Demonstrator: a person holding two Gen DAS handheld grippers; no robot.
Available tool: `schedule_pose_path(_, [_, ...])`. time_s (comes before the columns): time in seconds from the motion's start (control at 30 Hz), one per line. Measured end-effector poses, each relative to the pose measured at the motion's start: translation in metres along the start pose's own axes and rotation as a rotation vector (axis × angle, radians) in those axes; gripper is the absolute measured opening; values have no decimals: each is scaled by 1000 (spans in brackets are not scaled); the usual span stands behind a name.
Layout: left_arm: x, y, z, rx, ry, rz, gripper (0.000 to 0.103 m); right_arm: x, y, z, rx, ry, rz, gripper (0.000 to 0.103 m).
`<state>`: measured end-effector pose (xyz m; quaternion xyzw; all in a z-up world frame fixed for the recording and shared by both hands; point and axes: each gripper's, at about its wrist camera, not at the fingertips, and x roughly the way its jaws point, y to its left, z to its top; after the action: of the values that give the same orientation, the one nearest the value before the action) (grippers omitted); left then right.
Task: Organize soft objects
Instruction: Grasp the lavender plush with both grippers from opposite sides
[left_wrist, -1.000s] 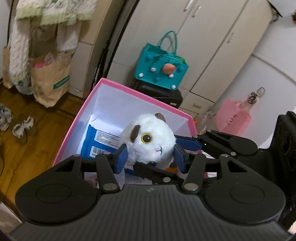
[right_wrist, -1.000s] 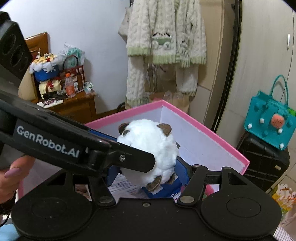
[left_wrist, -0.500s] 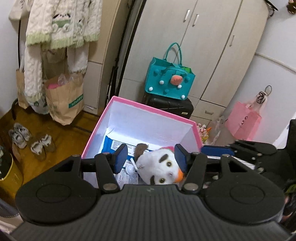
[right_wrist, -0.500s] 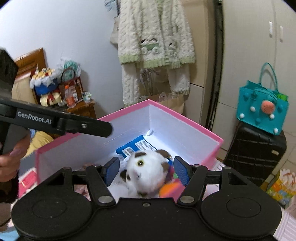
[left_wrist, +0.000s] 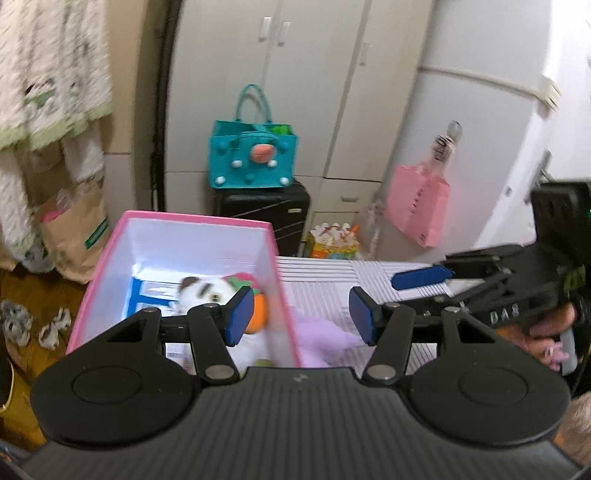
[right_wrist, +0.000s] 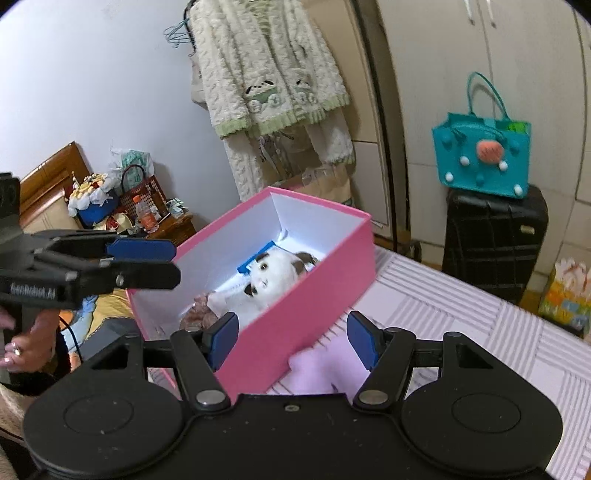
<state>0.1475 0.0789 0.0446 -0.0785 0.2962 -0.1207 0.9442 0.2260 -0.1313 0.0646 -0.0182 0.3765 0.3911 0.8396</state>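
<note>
Lying on its back inside the pink box (right_wrist: 306, 295), the white plush toy (right_wrist: 275, 278) with brown ears rests among other things: a blue-and-white packet (left_wrist: 142, 295) beneath it, an orange and red soft shape (left_wrist: 255, 306) at its side, and a brownish fuzzy item (right_wrist: 199, 315) near the box's close corner; the box stands on a striped white bedcover (right_wrist: 461, 314); just outside the box's near wall, a pale purple soft toy (left_wrist: 317, 332) lies on the cover, touching or nearly touching the pink side; the left gripper (left_wrist: 301, 314) hovers above the box's wall, its blue pads spread apart and pinching nothing; the right gripper (right_wrist: 293, 339) hangs over the box's near corner and the purple toy, its pads likewise spread wide and empty; a teal handbag (right_wrist: 484, 162) sits on a black suitcase (right_wrist: 495, 240) by the wardrobe; a cream knitted cardigan (right_wrist: 269, 70) hangs on the wall.
</note>
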Motion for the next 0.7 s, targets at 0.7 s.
schedule_pose_path(0.7, [84,-119,-84,64,61,205,56,-2,-72,-41,-3,37,80,70])
